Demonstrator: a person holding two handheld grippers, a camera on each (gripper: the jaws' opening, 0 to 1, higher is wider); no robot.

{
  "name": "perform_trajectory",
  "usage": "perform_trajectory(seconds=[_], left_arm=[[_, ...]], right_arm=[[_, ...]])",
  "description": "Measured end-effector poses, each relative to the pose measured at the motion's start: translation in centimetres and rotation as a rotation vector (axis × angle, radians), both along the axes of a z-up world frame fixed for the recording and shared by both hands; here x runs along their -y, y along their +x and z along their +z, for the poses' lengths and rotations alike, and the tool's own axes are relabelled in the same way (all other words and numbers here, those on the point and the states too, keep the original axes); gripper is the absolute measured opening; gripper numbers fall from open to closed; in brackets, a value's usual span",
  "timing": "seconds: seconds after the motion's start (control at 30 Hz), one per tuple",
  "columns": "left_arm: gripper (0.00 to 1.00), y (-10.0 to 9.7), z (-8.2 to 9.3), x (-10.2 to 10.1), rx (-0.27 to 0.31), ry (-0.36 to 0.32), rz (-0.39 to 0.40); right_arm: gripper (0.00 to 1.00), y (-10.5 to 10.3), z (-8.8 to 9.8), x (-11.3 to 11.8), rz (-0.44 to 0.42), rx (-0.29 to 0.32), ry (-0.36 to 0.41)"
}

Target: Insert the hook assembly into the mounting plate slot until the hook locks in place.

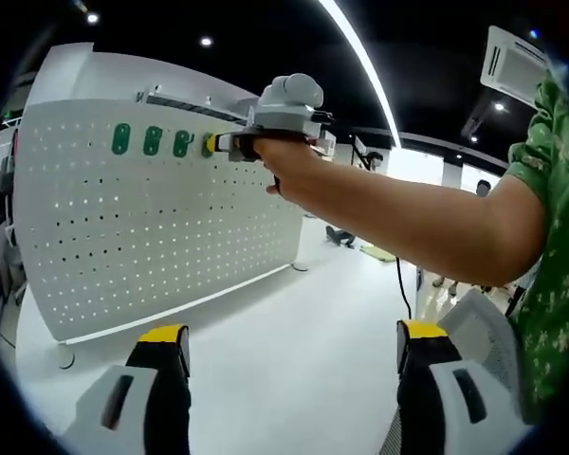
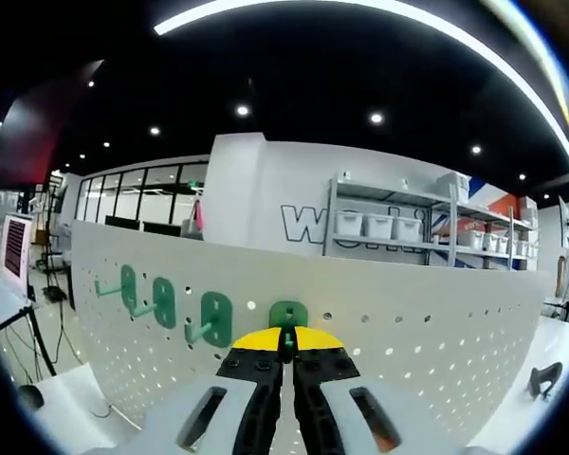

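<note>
Right tongs [image 2: 286, 353] clamped on green hook [image 2: 287, 318], pressed at pegboard [image 2: 436, 332] beside three mounted hooks [image 2: 163, 301]. Left tongs [image 1: 294, 346] spread, idle. Risk — tilted entry jams, never locks.

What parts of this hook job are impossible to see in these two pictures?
- Right gripper view: the right gripper covers the fourth hook's prong and its seat in the pegboard, so locking cannot be judged.
- Left gripper view: that hook is hidden behind the right gripper.
- Left gripper view: the left gripper is cut off by the bottom edge.
</note>
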State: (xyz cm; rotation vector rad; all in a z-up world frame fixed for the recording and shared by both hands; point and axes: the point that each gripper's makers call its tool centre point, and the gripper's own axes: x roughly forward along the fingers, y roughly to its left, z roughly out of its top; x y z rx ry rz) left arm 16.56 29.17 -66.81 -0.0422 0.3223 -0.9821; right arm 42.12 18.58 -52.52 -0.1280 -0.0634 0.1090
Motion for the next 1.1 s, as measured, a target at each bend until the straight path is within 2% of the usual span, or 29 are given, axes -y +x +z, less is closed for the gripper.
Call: perform_trajectory(seconds=[1.1], left_arm=[[0.92, 0.02, 0.21, 0.04, 0.002, -0.006, 0.003]], right_arm=[[0.04, -0.22, -0.31, -0.01, 0.015, -0.011, 0.006]])
